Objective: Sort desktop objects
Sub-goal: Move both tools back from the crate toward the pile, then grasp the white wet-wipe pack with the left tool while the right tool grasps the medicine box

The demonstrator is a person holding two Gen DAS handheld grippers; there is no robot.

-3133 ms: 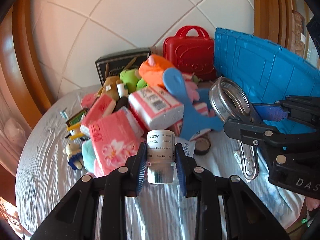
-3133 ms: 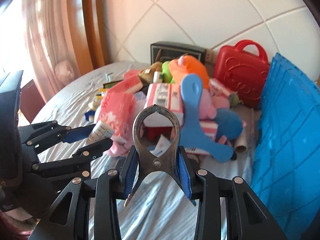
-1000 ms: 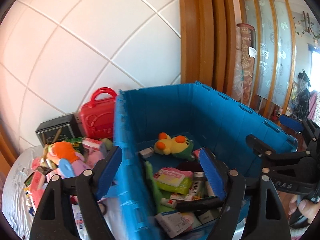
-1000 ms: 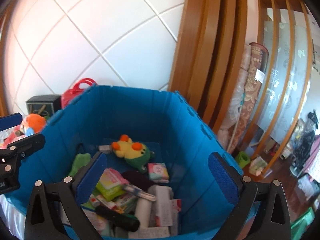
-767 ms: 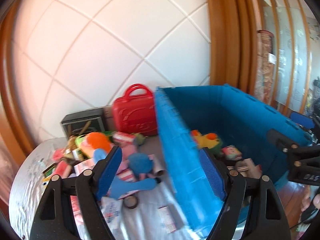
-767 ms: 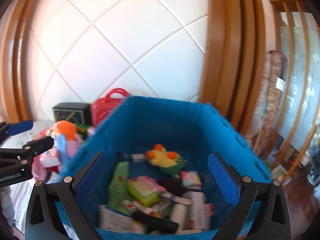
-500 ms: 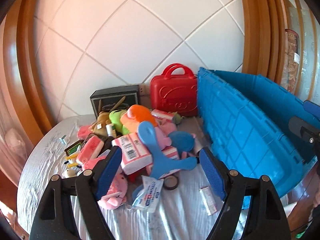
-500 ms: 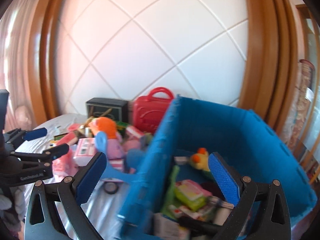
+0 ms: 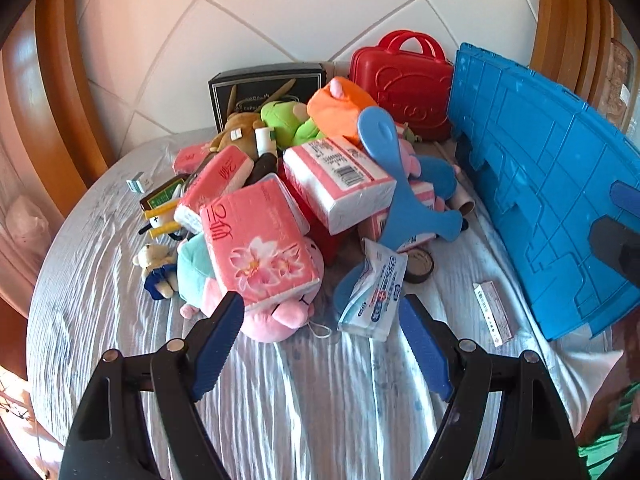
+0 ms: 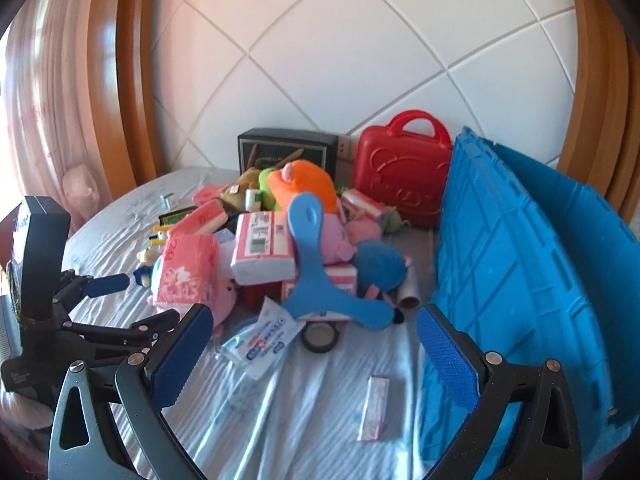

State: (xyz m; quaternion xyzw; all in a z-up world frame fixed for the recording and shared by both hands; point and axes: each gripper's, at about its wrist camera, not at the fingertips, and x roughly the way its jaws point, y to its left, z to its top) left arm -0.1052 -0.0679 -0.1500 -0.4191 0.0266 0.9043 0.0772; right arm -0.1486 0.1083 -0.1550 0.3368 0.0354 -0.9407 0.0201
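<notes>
Now both jaw pairs spread wide and empty, left gripper (image 9: 320, 344) low over the pile (image 9: 288, 200) at centre frame, right gripper (image 10: 312, 354) likewise, bin (image 10: 520, 264) at right, bottle and clip released since earlier.

Home room, cloth-covered round table (image 9: 100, 280), plush toys (image 9: 288, 124), tissue packs (image 9: 256, 248), tiled wall (image 10: 360, 60), wooden frames (image 10: 132, 80)

We can make out little for certain: the pink tissue pack (image 9: 259, 254) at the front of the pile bears large red Chinese characters, one of them reading 三, above its flower print. The white-and-pink tissue pack (image 9: 340, 182) carries a barcode with small print too fine to read, and the black box (image 9: 267, 90) at the wall shows a word that looks like "coffee".
</notes>
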